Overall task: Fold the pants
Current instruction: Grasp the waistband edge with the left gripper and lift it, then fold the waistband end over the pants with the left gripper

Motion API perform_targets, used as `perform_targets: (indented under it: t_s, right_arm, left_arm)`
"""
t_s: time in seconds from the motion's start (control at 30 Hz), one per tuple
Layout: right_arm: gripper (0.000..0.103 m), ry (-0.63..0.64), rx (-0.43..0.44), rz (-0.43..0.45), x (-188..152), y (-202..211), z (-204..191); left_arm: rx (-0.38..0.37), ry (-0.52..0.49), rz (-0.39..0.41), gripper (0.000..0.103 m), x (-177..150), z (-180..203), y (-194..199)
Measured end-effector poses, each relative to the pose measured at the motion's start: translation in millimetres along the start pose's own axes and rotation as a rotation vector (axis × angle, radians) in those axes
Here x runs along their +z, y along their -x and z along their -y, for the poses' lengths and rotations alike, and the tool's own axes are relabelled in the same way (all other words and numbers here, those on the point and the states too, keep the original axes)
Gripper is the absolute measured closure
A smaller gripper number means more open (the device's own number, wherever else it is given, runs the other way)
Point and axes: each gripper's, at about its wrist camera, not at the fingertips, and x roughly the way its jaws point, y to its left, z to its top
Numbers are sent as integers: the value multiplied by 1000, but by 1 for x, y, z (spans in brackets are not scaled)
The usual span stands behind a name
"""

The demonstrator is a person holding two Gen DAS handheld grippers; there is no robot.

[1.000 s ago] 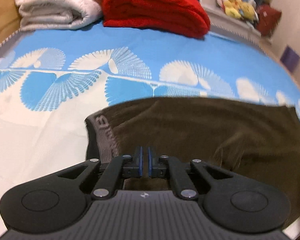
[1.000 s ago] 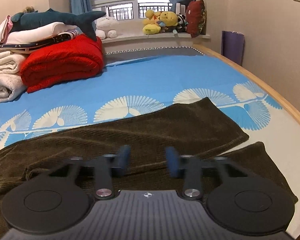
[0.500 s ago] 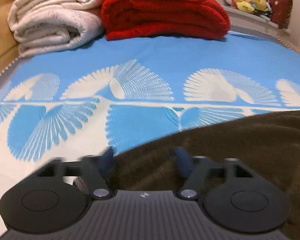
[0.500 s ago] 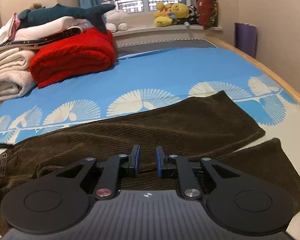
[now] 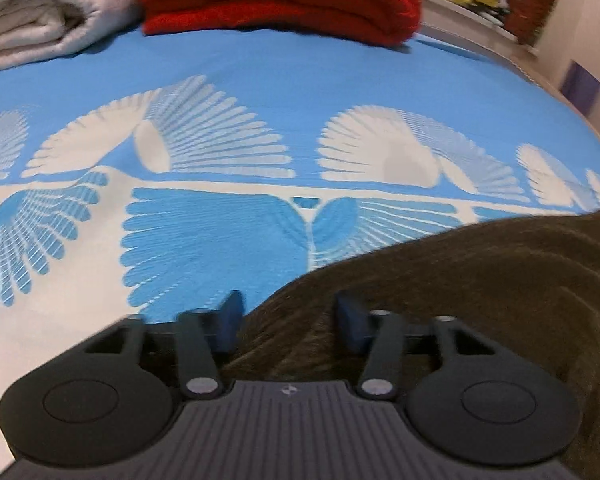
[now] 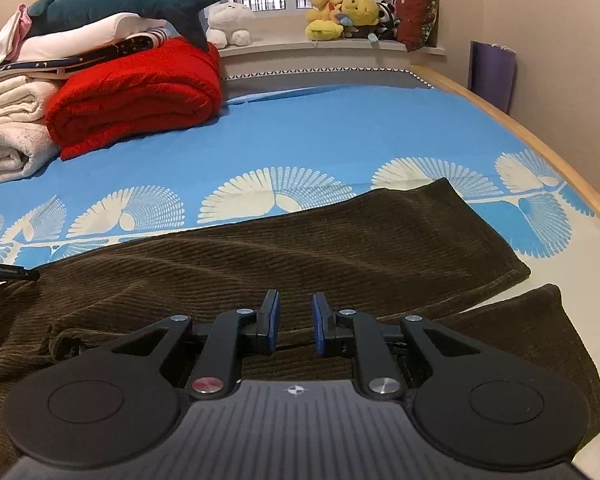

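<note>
Near zone: brown pants (image 6: 284,264) lie flat across the bed (image 6: 340,128) from the left edge to near the right edge; low, no barrier to passage above.
Middle zone: bare blue sheet (image 5: 260,80) between the pants and the far stacks; open across its width.
Far left: red blanket (image 6: 136,96) and white blankets (image 6: 8,128), folded and stacked, with bedding and a plush shark (image 6: 116,6) on top; blocks low travel.
Far centre, right: windowsill (image 6: 332,46) crowded with plush toys (image 6: 340,16) and a red cushion (image 6: 416,10).
Right side: wooden bed rail (image 6: 540,136), then wall; purple bag (image 6: 492,72) against the wall.
</note>
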Motion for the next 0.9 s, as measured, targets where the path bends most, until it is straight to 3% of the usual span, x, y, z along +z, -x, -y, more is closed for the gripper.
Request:
perform_targets:
  t_s: [0.03, 0.07, 0.13, 0.3, 0.43, 0.57, 0.63, 0.77, 0.9]
  right_arm:
    - [85, 4, 0, 0, 0, 0, -1]
    - [85, 8, -1, -1, 0, 0, -2]
    - [85, 19, -4, -1, -2, 0, -4]
    - [85, 44, -29, -4, -5, 1, -3]
    - [85, 31, -51, 1, -6, 4, 4]
    - [85, -6, -63, 4, -6, 7, 13]
    - [85, -20, -64, 2, -8, 10, 16]
    - [85, -70, -56, 5, -12, 18, 22]
    - [85, -111, -46, -5, -19, 24, 27]
  left_arm:
    - [-1, -22, 1, 83, 0, 4, 2]
    - [15, -54, 2, 92, 1, 8, 5]
    - [42, -105, -2, 99, 0, 16, 12]
    - [67, -177, 28, 101, -3, 31, 38]
    - [88, -140, 20, 101, -4, 47, 72]
    - [116, -232, 21, 101, -23, 83, 120]
    - [105, -270, 47, 101, -39, 98, 155]
    - [46, -226, 64, 101, -85, 113, 220]
    - [9, -240, 51, 101, -142, 127, 246]
